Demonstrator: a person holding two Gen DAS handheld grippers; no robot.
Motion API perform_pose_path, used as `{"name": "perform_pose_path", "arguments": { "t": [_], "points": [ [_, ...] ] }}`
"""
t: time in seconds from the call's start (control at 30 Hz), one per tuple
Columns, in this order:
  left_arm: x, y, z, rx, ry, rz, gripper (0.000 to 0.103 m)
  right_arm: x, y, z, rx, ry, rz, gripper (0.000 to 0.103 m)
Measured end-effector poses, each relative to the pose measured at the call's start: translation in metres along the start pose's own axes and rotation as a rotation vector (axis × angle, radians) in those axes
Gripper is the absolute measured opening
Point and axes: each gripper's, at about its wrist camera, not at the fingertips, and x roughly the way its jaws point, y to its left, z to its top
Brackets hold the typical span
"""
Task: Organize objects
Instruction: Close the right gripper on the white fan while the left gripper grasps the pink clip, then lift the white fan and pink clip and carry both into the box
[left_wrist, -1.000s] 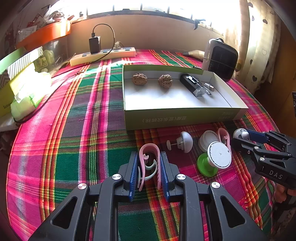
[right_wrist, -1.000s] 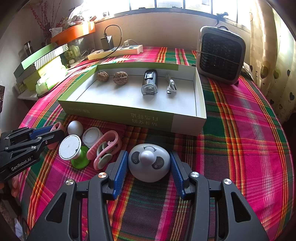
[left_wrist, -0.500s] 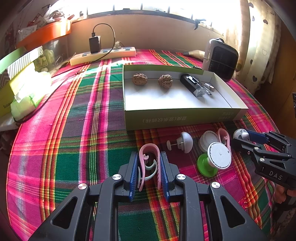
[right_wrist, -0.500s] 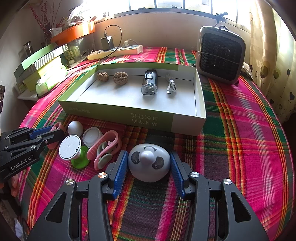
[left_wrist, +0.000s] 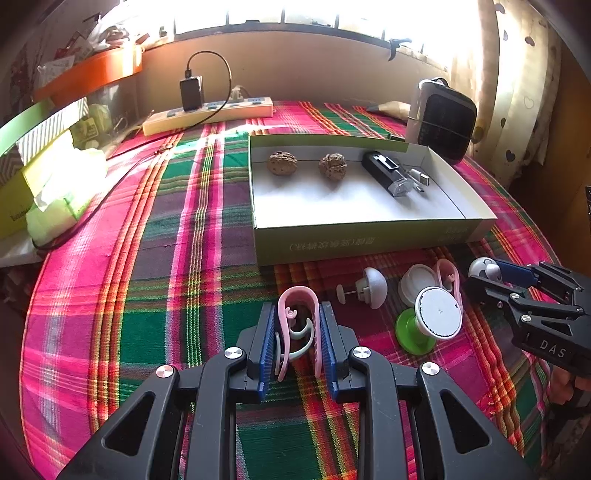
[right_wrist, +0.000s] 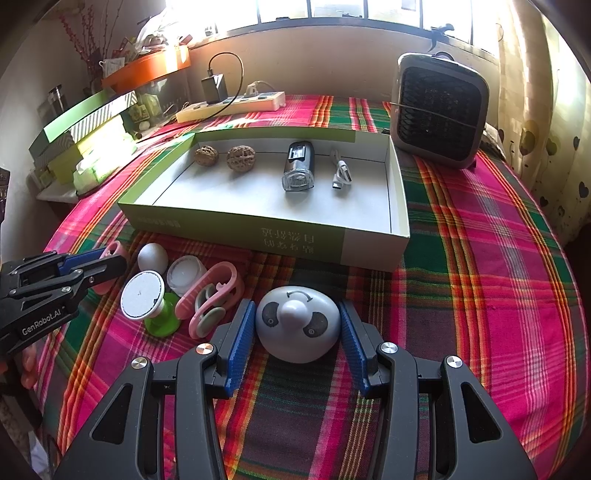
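— Two claws, so where does each one stand?

— On the left claw (left_wrist: 297, 334) the pads are clamped on a pink clip (left_wrist: 298, 316), which stands on edge between them on the plaid table (left_wrist: 147, 258). The right claw (right_wrist: 297, 332) has a grey panda-faced dome (right_wrist: 297, 323) between its blue pads; the pads sit right at its sides, but I cannot tell whether they press on it.

— What lies around them?

— Between the two claws is a small cluster: a second pink clip (right_wrist: 211, 301), a white disc on a green base (right_wrist: 147, 301), a white round cap (right_wrist: 184, 274) and a small white knob (right_wrist: 152, 257). All of them lie close together, some touching.

— And the box?

— An open green box (right_wrist: 236, 230) lies just beyond the cluster, its near wall facing both claws. Inside, along the far wall, are two walnuts (right_wrist: 241, 158), a dark bike light (right_wrist: 298, 166) and a short cable (right_wrist: 341, 175).

— Any room to move?

— The front half of the box floor is bare. Right of the dome the cloth is bare as far as the table's edge. A small heater (right_wrist: 441, 109) stands beyond the box's right corner, and a power strip (right_wrist: 231, 105) lies along the back wall.
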Motion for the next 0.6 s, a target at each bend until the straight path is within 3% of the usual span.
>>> {"name": "perform_pose_path", "arguments": {
  "t": [0.6],
  "points": [
    [-0.020,-0.005,0.017,0.014,-0.049,-0.011,0.021,-0.017,-0.003,0.009,0.002,-0.052,0.000,0.047]
  ]
}}
